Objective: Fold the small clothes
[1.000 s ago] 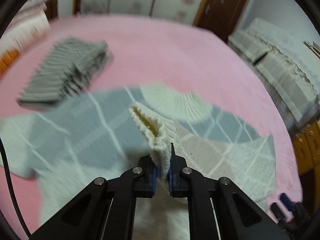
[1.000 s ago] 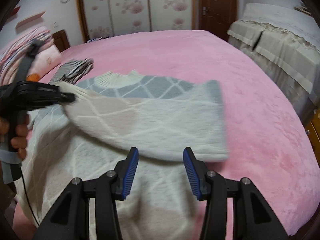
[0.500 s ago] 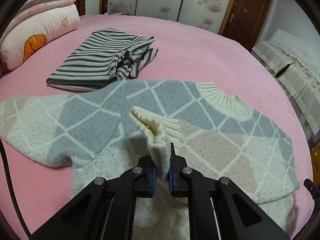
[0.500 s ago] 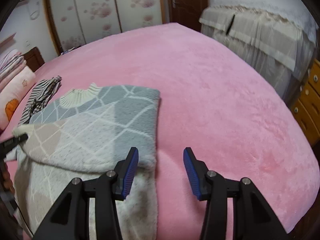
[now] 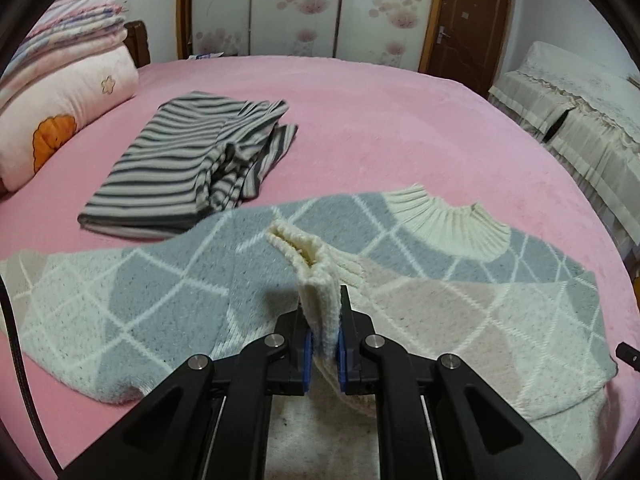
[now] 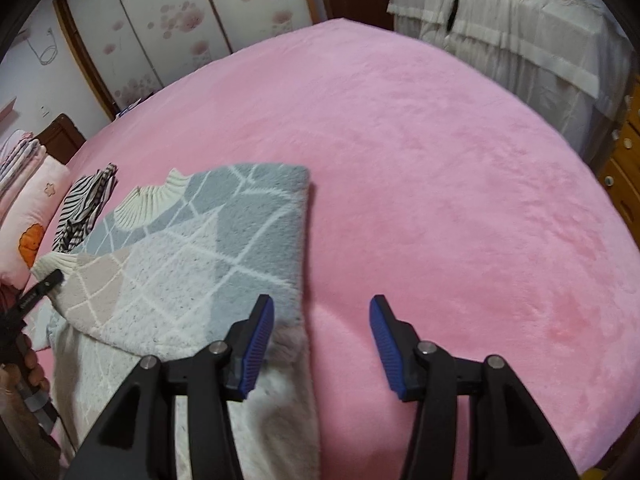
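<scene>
A grey, cream and beige diamond-pattern sweater (image 5: 168, 284) lies spread on the pink bed (image 5: 380, 120), its ribbed collar (image 5: 452, 224) toward the far side. My left gripper (image 5: 322, 354) is shut on the cream ribbed cuff (image 5: 316, 276) of a sleeve folded across the sweater's body. In the right wrist view the sweater (image 6: 208, 256) lies at the left with a folded right edge. My right gripper (image 6: 322, 346) hovers over that edge and the bare bed, its jaws opening with nothing pressed between them. The left gripper's tip (image 6: 48, 282) shows at the far left.
A striped grey and white garment (image 5: 188, 168) lies folded beyond the sweater. Pillows and stacked bedding (image 5: 60, 112) sit at the left. A cloth-covered sofa (image 6: 512, 28) and a wooden drawer unit (image 6: 626, 168) stand off the bed's right side. A hand (image 6: 28, 364) holds the left gripper.
The left gripper carried the cuff across the sweater and lower. The right gripper let the sleeve go, swung right toward the sweater's folded edge, and its jaws spread wider.
</scene>
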Motion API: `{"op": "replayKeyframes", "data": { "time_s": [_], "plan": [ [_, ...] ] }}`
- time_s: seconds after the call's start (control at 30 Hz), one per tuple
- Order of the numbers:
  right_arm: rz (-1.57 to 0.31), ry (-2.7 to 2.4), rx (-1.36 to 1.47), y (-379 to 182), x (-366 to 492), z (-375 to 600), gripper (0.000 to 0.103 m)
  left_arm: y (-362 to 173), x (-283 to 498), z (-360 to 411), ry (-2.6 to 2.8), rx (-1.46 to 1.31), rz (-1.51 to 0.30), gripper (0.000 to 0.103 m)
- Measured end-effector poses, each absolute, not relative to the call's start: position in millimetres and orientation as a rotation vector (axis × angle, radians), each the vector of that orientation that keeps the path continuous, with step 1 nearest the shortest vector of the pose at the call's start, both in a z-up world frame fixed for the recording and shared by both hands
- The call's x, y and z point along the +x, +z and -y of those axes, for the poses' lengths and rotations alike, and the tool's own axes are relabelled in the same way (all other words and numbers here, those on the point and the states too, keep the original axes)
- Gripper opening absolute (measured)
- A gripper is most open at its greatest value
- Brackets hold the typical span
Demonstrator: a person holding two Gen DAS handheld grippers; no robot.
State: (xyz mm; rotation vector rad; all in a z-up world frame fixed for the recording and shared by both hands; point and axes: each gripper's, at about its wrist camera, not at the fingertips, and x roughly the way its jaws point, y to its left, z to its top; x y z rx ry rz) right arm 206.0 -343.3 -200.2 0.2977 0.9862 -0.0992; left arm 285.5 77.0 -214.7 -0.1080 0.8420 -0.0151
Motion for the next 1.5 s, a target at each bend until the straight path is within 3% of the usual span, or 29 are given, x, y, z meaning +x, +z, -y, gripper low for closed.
{"op": "replayKeyframes", "data": {
  "time_s": [0.37, 0.4, 0.43, 0.47, 0.6, 0.67, 0.73, 0.83, 0.9, 1.1, 1.5],
  "plan": [
    [-1.067, -0.053, 0.364, -236.8, 277.3, 345.6, 0.059, -240.2, 285.6, -86.8, -0.01, -0.147, -0.865, 0.008],
    [-1.06, -0.055, 0.365, -236.8, 277.3, 346.1, 0.051, -240.7, 284.5, -86.9, -0.01, -0.147, -0.861, 0.008],
    [-1.051, -0.046, 0.354, -234.4, 276.5, 344.5, 0.021, -240.9, 283.3, -86.4, -0.007, -0.144, -0.855, 0.008],
    [-1.045, -0.057, 0.328, -231.0, 276.1, 342.7, 0.017, -241.5, 282.2, -85.5, -0.001, -0.134, -0.849, 0.008],
    [-1.055, -0.121, 0.203, -235.3, 275.7, 331.5, 0.018, -253.3, 283.2, -84.8, 0.026, -0.118, -0.871, 0.013],
    [-1.047, -0.15, 0.158, -233.9, 274.5, 328.5, 0.034, -257.0, 284.2, -88.4, 0.035, -0.134, -0.881, 0.016],
    [-1.039, -0.169, 0.138, -227.7, 271.7, 327.0, 0.041, -256.1, 283.3, -90.2, 0.053, -0.133, -0.884, 0.024],
    [-1.03, -0.152, 0.179, -216.6, 262.2, 328.3, 0.041, -249.0, 280.3, -90.5, 0.085, -0.114, -0.894, 0.045],
    [-1.015, -0.145, 0.194, -208.3, 255.1, 326.9, 0.041, -240.1, 275.3, -92.0, 0.09, -0.112, -0.903, 0.075],
    [-0.952, -0.113, 0.203, -173.3, 221.1, 310.9, 0.041, -197.4, 243.9, -100.1, 0.064, -0.153, -0.881, 0.094],
    [-0.873, -0.026, 0.156, -116.9, 154.2, 249.5, 0.041, -117.1, 158.6, -101.4, 0.001, -0.264, -0.804, 0.097]
  ]
}}
